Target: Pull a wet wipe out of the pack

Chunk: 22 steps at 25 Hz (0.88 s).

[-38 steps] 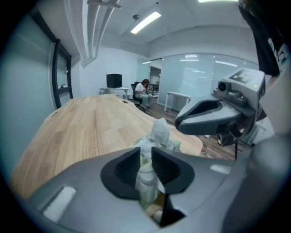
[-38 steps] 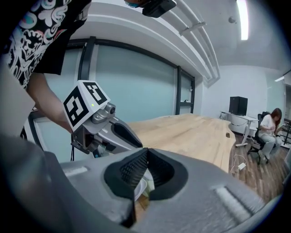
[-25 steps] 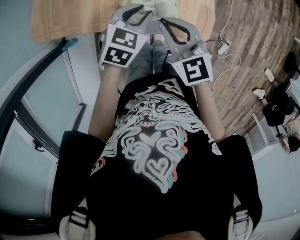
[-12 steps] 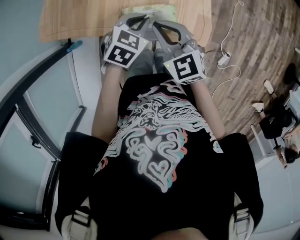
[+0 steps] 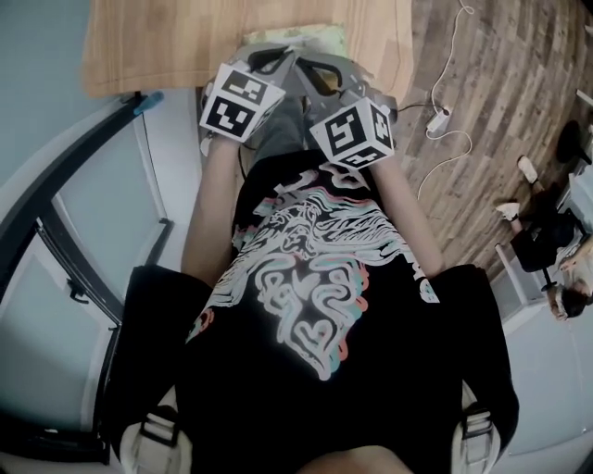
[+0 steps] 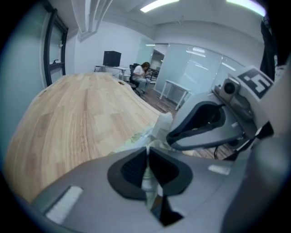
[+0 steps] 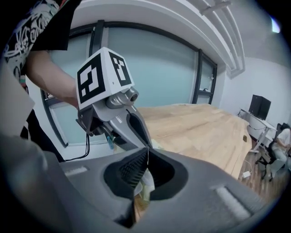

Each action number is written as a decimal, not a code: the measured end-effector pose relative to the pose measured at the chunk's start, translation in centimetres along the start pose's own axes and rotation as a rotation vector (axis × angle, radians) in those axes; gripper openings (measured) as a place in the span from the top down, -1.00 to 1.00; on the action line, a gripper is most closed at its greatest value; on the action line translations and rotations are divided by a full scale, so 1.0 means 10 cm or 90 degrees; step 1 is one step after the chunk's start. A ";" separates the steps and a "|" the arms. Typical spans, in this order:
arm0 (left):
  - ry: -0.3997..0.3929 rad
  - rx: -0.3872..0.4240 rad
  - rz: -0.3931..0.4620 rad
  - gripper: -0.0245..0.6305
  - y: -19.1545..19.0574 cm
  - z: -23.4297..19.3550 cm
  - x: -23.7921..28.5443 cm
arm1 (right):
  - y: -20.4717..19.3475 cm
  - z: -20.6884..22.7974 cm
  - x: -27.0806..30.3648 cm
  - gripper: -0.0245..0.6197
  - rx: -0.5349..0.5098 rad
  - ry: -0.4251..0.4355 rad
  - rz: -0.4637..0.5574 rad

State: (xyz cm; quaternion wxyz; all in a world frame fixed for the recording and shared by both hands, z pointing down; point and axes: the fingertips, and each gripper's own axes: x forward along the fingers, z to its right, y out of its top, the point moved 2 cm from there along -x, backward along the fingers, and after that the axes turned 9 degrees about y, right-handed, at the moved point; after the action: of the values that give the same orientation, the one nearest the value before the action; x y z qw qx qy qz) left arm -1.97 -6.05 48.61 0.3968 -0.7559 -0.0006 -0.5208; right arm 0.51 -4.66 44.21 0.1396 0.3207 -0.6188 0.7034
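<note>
At the wooden table's (image 5: 167, 46) near edge lies the pale green wipe pack (image 5: 320, 37), both grippers over it; the left gripper (image 6: 147, 148) has just been closing and pinches a pale strip (image 6: 148, 179), wipe or wrapper unclear; the right gripper (image 7: 148, 150) is clenched, the pack just beneath.

Place: an open-plan office.
Walls: glass partitions (image 6: 200, 73) across the room, and a tall glazed wall (image 7: 159, 73) in dark frames.
Furniture: a long wooden bench (image 6: 77, 118); beyond it, a white desk (image 6: 175, 88) and a dark monitor (image 6: 112, 58).
People: a seated person (image 6: 140, 75) at the far end.
Ceiling: strip lights (image 6: 159, 4).
Floor: plank floor (image 5: 482, 139) with a white cable (image 5: 435, 118) lying loose on it.
</note>
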 end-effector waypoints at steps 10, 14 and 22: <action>-0.069 -0.005 0.015 0.91 0.03 -0.12 -0.07 | 0.01 0.01 0.16 0.75 -0.024 -0.045 -0.087; -0.063 0.006 0.024 0.91 0.05 -0.19 -0.12 | 0.01 0.04 0.26 0.70 -0.051 -0.053 -0.125; -0.112 -0.043 0.039 0.92 0.09 -0.23 -0.22 | 0.04 0.01 0.38 0.60 -0.066 -0.061 -0.149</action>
State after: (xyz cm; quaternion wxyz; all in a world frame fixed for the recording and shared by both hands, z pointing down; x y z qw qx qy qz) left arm -4.39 -7.12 46.65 0.3852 -0.8112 0.0051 -0.4400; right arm -2.59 -5.63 46.27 0.2074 0.4163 -0.6184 0.6335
